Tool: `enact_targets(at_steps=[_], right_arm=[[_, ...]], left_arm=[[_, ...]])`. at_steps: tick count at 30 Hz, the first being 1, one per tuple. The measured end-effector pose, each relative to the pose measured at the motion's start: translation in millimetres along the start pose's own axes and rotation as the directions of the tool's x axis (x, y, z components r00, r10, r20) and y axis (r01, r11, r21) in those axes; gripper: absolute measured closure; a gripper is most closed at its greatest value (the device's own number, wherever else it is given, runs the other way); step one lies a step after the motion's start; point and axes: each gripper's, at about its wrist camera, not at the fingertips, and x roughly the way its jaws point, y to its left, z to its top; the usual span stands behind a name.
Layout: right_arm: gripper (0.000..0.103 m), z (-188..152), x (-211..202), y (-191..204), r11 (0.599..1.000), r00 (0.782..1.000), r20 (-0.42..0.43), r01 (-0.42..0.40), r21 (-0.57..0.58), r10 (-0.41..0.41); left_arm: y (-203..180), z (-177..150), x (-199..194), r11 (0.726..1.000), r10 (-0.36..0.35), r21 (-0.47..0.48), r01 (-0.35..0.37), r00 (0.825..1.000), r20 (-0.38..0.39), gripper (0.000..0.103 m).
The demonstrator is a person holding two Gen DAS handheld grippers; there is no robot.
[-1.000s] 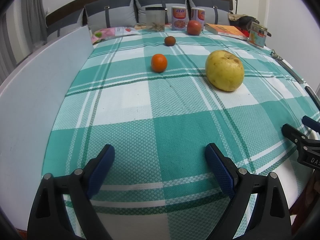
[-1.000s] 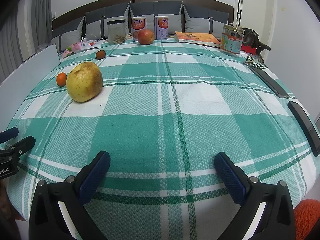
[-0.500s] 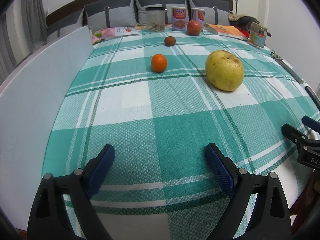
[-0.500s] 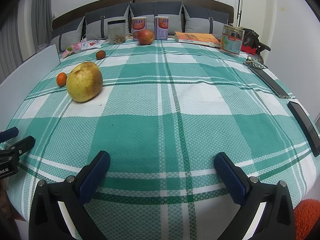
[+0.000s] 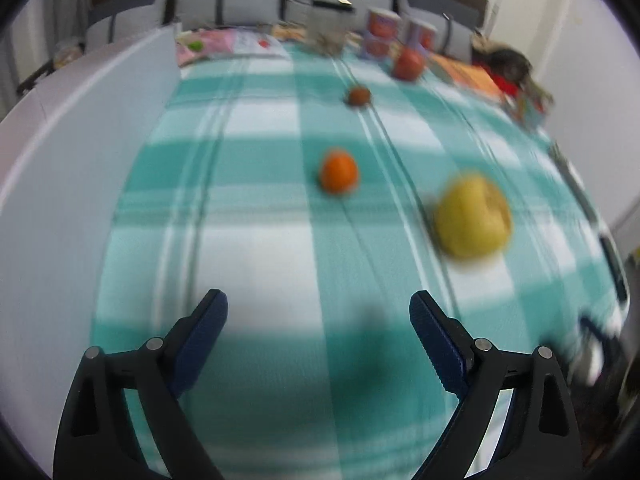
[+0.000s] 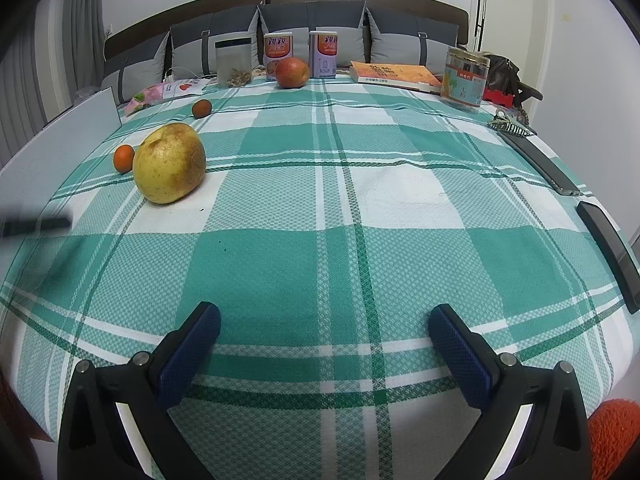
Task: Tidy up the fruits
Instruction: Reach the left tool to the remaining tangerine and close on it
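Moved: my left gripper (image 5: 318, 312) fwd, view blurred, jaws apart, empty | right gripper (image 6: 324, 324) unmoved, apart, empty | lumpy yellow pear (image 6: 169, 163) beside smooth round orange (image 6: 123, 158) on woven plaid cloth (image 6: 320, 240), far-left.

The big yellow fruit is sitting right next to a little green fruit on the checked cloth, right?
Not quite. The little fruit beside the big yellow fruit is an orange one, not green, as the right wrist view shows. Both sit on the checked cloth.
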Motion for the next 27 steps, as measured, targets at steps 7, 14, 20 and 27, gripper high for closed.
enact_targets(at_steps=[7,14,20,27], right_arm=[[0.0,1.4,1.2,-0.5,1.0,1.0,-0.007,-0.007,-0.002,0.007],[0.0,1.6,1.6,-0.5,1.0,1.0,-0.009,-0.011,-0.003,0.011],[0.0,2.5,2.5,-0.3,1.0,1.0,-0.008,-0.012,-0.002,0.012],[0.0,3.4,3.2,1.0,1.0,1.0,-0.006,-0.008,0.001,0.008]], left_arm=[[-23.7,49.9,39.7,0.997,0.046,0.054,-0.046,0.999,0.007,0.012],[-30.9,55.6,63.7,0.997,0.045,0.07,-0.044,0.999,-0.009,0.077],[-6.7,34.6,31.7,0.994,-0.109,-0.019,0.109,0.994,0.011,0.078],[34.5,9.2,26.8,0.985,-0.157,-0.074,0.156,0.988,-0.003,0.074]])
